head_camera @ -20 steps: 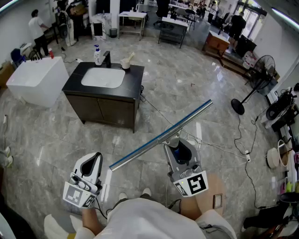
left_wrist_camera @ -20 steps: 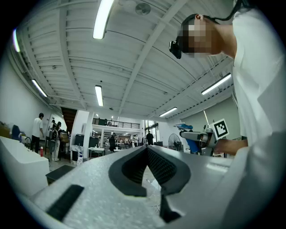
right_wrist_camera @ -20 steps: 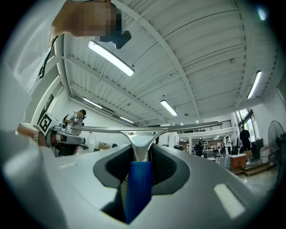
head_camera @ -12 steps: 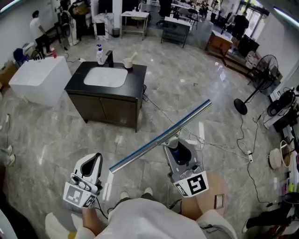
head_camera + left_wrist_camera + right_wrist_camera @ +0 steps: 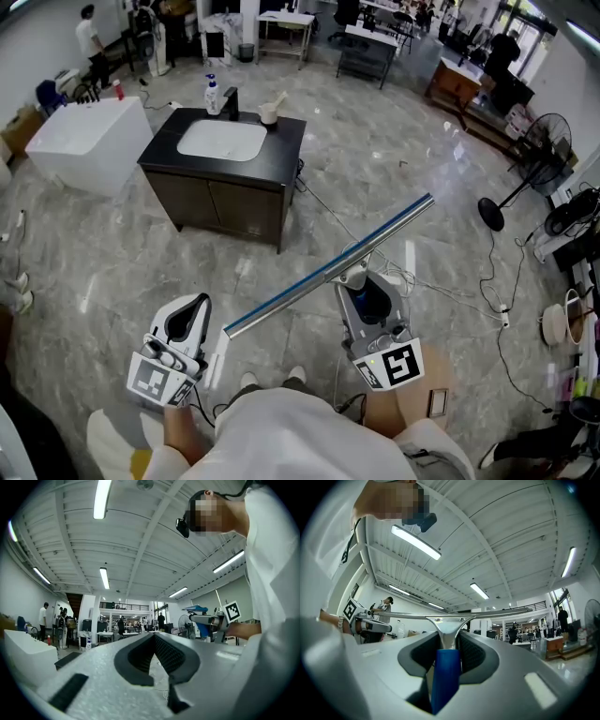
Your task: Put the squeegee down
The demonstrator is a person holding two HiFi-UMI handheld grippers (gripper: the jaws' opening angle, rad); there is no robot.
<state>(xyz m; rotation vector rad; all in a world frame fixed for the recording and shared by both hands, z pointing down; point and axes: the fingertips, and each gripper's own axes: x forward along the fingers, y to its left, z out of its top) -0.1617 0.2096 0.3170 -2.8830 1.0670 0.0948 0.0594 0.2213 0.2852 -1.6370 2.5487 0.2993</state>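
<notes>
Two grippers show low in the head view, over a grey marbled floor (image 5: 112, 262). The right gripper (image 5: 356, 284) has its jaws clamped on the squeegee (image 5: 328, 269), which is up in the air and not set down on anything: the long blade runs slantwise across the view, its lower end near the left gripper (image 5: 194, 305) and its upper end reaching toward the right. In the right gripper view the blue handle (image 5: 445, 677) stands between the dark pads of that gripper (image 5: 449, 644), and a silver neck rises from it to the blade, which lies crosswise above the fingertips. The left gripper (image 5: 153, 637) has its jaws together at the tips with nothing between them (its own view shows only the hall beyond). Farther off in the head view stand a dark sink cabinet (image 5: 225, 192), a white tub (image 5: 84, 145) beside it and a floor fan (image 5: 530, 164), with loose cables (image 5: 450, 295) on the floor.
</notes>
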